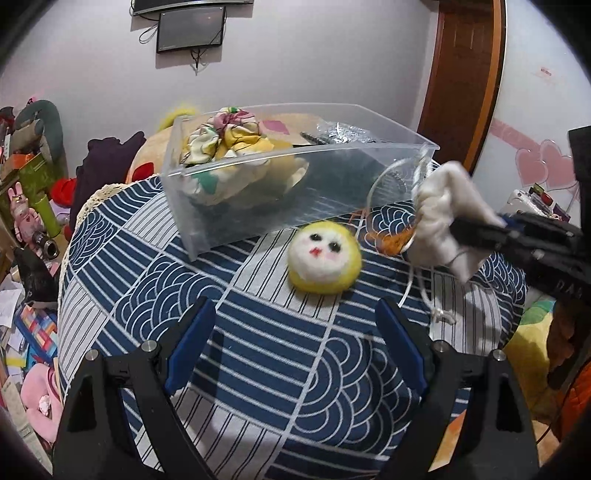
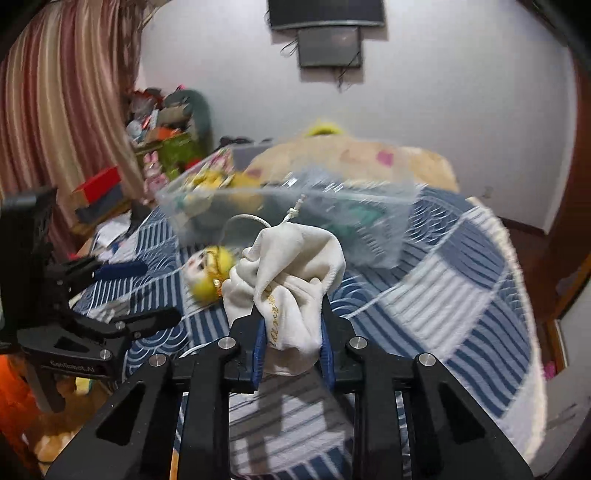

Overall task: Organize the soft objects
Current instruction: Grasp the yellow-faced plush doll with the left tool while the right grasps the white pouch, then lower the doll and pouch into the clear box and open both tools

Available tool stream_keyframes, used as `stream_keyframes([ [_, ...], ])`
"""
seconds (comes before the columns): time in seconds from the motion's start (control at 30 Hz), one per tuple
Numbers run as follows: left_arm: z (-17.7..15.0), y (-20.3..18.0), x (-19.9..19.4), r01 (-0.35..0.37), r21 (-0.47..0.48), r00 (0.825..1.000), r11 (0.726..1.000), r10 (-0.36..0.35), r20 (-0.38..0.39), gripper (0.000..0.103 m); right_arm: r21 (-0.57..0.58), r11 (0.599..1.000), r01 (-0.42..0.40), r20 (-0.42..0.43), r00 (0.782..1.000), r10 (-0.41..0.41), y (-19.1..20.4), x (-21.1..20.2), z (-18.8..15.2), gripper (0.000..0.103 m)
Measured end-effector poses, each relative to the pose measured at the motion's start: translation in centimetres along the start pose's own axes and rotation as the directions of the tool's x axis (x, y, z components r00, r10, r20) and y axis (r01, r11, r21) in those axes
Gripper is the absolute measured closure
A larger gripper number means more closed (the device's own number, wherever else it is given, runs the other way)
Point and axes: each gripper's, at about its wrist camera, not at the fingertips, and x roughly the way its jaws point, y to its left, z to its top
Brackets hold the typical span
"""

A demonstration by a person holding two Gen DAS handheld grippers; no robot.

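A clear plastic bin (image 1: 295, 192) stands on the blue patterned tablecloth (image 1: 258, 369) and holds a bundle of floral cloth (image 1: 225, 136). A yellow and white felt ball with a face (image 1: 324, 256) lies in front of the bin. My left gripper (image 1: 295, 321) is open and empty, just short of the ball. My right gripper (image 2: 293, 325) is shut on a white drawstring pouch (image 2: 291, 280), held above the table near the bin's right end; the pouch also shows in the left wrist view (image 1: 447, 214). The bin (image 2: 288, 206) and the ball (image 2: 207, 273) are blurred in the right wrist view.
A large plush (image 1: 147, 162) lies behind the bin. Clutter and toys (image 1: 29, 221) fill the floor at the left. A wooden door (image 1: 461, 74) stands at the right. Screens (image 1: 190, 29) hang on the back wall. The table's edge curves off on both sides.
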Motion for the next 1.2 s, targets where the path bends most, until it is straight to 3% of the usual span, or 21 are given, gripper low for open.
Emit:
stream_keyframes([
  [0.23, 1.8, -0.1, 1.3, 0.037, -0.062, 0.999, 0.997, -0.037, 0.008, 0.018, 0.053, 0.998, 0.038, 0.044, 0.998, -0.04, -2.3, -1.5, 0.6, 0.081],
  [0.4, 2.6, -0.6, 2.7, 0.068, -0.067, 0.998, 0.995, -0.068, -0.006, 0.042, 0.067, 0.997, 0.033, 0.032, 0.999, -0.036, -2.7, -0.9, 0.4, 0.081],
  [0.47, 2.7, -0.8, 3.2, 0.076, -0.058, 0.997, 0.995, -0.078, -0.019, 0.059, 0.067, 0.997, 0.031, 0.026, 0.999, -0.033, -2.5, -0.5, 0.4, 0.081],
  [0.7, 2.4, -1.2, 1.8, 0.064, -0.027, 0.997, 0.998, -0.063, 0.041, 0.059, 0.066, 0.998, 0.023, 0.043, 0.999, -0.026, -2.4, -0.7, 1.3, 0.081],
  [0.9, 3.8, -0.8, -1.5, 0.034, -0.017, 0.989, 0.999, -0.031, 0.145, 0.059, 0.054, 0.998, 0.029, 0.124, 0.992, -0.035, -1.7, -1.8, 3.9, 0.081],
  [1.2, 6.5, 2.6, -3.5, -0.013, -0.098, 0.976, 0.995, 0.034, 0.216, 0.059, 0.047, 0.998, 0.035, 0.245, 0.968, -0.045, -0.1, -1.8, 8.7, 0.081],
])
